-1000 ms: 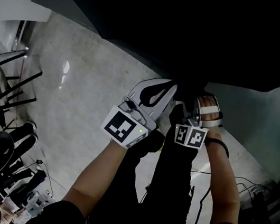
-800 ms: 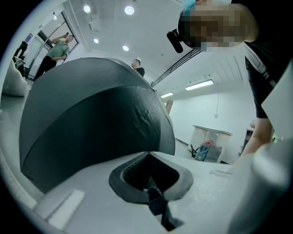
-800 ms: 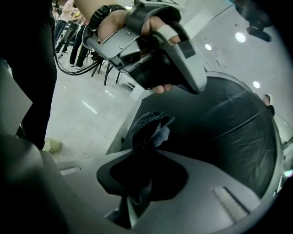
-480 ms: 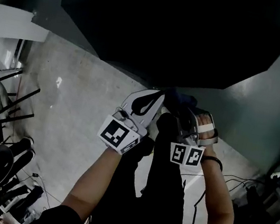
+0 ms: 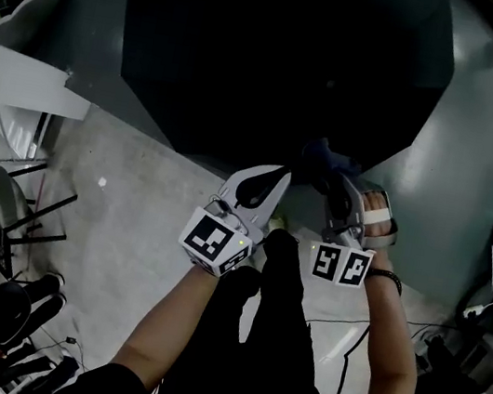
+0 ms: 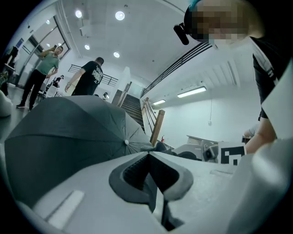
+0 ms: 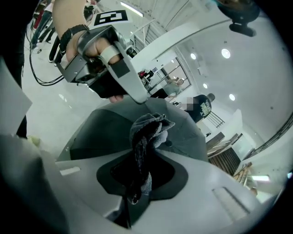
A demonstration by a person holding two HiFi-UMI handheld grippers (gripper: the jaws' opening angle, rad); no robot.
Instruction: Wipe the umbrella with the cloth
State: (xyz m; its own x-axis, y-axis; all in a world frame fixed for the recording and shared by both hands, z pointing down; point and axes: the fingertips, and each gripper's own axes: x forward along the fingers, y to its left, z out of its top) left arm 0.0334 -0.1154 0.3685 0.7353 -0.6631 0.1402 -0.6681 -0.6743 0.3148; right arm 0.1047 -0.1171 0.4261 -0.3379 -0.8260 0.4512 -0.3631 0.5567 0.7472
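Observation:
A black umbrella [image 5: 279, 65] stands open on the grey floor, its canopy filling the top middle of the head view. My right gripper [image 5: 334, 183] is shut on a dark grey cloth [image 5: 320, 157], bunched at the canopy's near edge. In the right gripper view the cloth [image 7: 146, 132] sticks up from the jaws with the umbrella [image 7: 183, 132] just beyond. My left gripper [image 5: 281, 171] is beside it to the left, shut with nothing visible between its fingers. The left gripper view shows the canopy [image 6: 68, 137] ahead and to the left of those jaws [image 6: 149, 157].
Black chairs [image 5: 18, 208] crowd the left side beside a white platform [image 5: 12, 79]. Cables [image 5: 448, 340] and gear lie on the floor at the right. Two people [image 6: 89, 77] stand beyond the umbrella near a staircase [image 6: 137, 107]. My own dark trouser legs [image 5: 269, 337] are below the grippers.
The view has pulled back, so the umbrella now shows nearly whole, farther up the picture. Both grippers stay side by side at its near edge, the cloth still held.

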